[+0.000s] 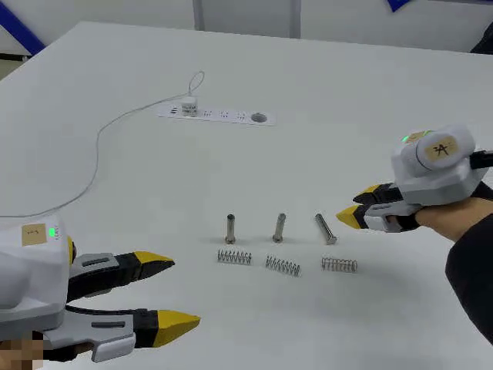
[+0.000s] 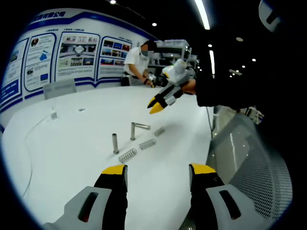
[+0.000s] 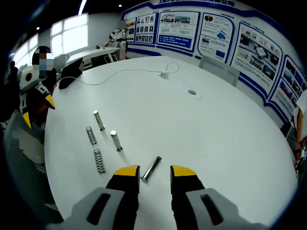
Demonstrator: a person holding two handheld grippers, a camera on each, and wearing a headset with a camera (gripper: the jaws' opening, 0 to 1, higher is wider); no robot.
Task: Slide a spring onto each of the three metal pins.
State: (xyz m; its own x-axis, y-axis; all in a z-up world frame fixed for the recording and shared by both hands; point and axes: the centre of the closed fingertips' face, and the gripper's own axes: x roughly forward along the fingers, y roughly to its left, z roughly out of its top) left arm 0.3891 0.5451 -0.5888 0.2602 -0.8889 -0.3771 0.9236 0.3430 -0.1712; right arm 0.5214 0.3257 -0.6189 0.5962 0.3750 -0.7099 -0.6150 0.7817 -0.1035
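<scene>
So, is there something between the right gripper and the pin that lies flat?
Nothing visible does. The right gripper is open, close to the lying pin, with only bare table between them. The nearest spring lies off that line.

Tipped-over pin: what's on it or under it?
Nothing on it: the pin is bare, lying on the white table. The nearest spring lies apart from it. Its underside is hidden.

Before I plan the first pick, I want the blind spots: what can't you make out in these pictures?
1. Right gripper view: the spring beside the lying pin, behind a jaw of the right tool.
2. Head view: the cable's far end, cut off by the left edge.
3. Head view: the power strip's sockets, too small.
</scene>
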